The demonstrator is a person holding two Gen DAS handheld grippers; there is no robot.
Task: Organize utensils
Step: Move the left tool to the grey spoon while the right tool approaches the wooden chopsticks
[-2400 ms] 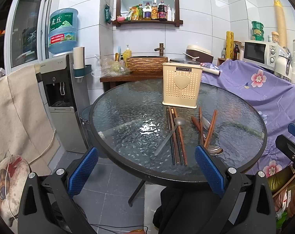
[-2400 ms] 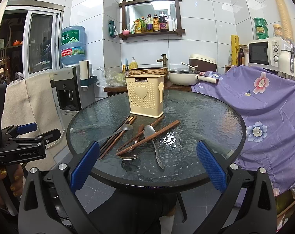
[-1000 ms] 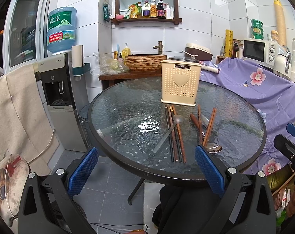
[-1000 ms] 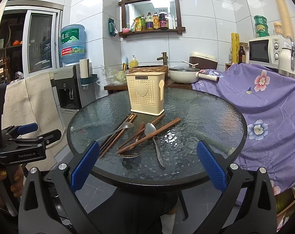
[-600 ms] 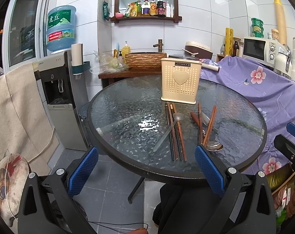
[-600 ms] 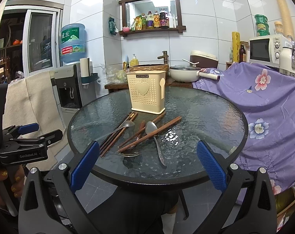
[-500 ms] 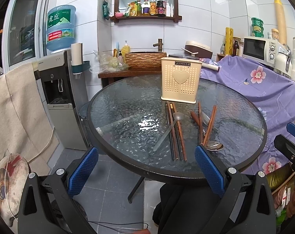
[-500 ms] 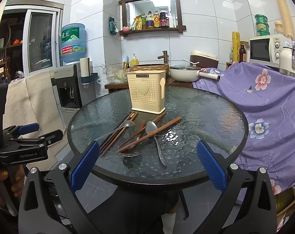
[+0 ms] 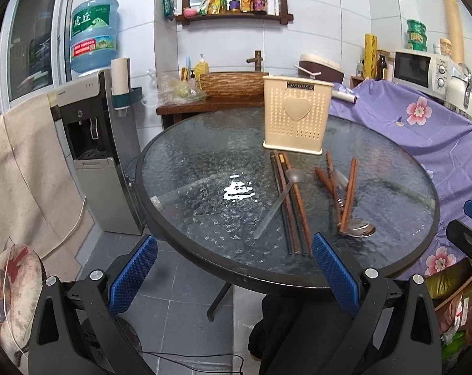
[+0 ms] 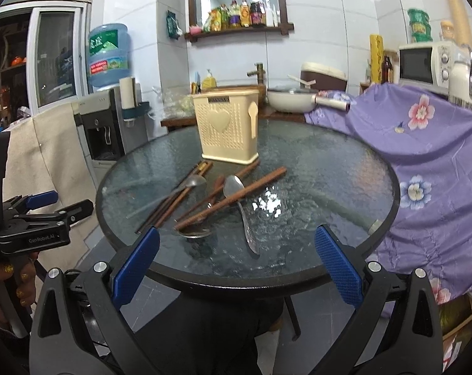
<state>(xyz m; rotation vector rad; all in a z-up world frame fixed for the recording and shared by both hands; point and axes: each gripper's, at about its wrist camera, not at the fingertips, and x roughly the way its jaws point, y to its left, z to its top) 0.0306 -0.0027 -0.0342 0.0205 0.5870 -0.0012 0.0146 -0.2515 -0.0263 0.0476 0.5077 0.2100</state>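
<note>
Cream utensil holder [image 9: 297, 115] — heart-embossed; purple cloth [image 9: 423, 131] — floral.

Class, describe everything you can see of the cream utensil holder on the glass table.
The utensil holder is a tall, boxy cream container that looks like plastic. Its front is perforated with small holes around a raised heart, a dark label strip runs along the top edge, and one side bears a raised spoon shape. It stands upright toward the far side of the round glass table. Chopstick tips lie at its base; contact is unclear.
</note>
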